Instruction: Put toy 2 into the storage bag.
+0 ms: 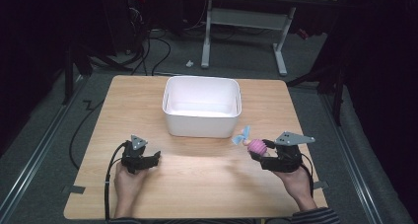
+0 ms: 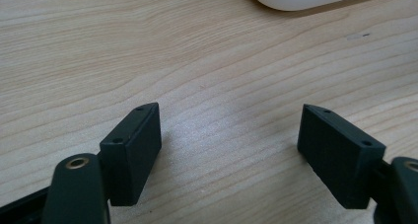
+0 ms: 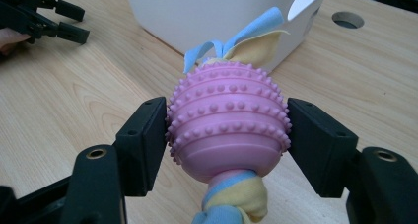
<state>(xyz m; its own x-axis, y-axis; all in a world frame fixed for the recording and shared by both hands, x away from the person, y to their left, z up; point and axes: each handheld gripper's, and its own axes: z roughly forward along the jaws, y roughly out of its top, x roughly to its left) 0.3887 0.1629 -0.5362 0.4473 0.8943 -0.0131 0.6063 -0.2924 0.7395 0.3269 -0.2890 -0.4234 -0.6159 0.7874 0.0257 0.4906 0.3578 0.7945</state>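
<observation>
A pink studded rubber ball with blue and yellow fabric strips knotted through it sits between the two black jaws of my right gripper, which is shut on it. In the high view that ball hangs a little above the table at the right, just right of the white bin's front corner, with the right gripper behind it. My left gripper rests low over the table at the front left, open, with bare wood between its jaws.
The white rectangular bin stands at the middle back of the wooden table and looks bare inside. A round cable hole is in the tabletop beyond it. Cables trail off the table's left side onto the grey floor.
</observation>
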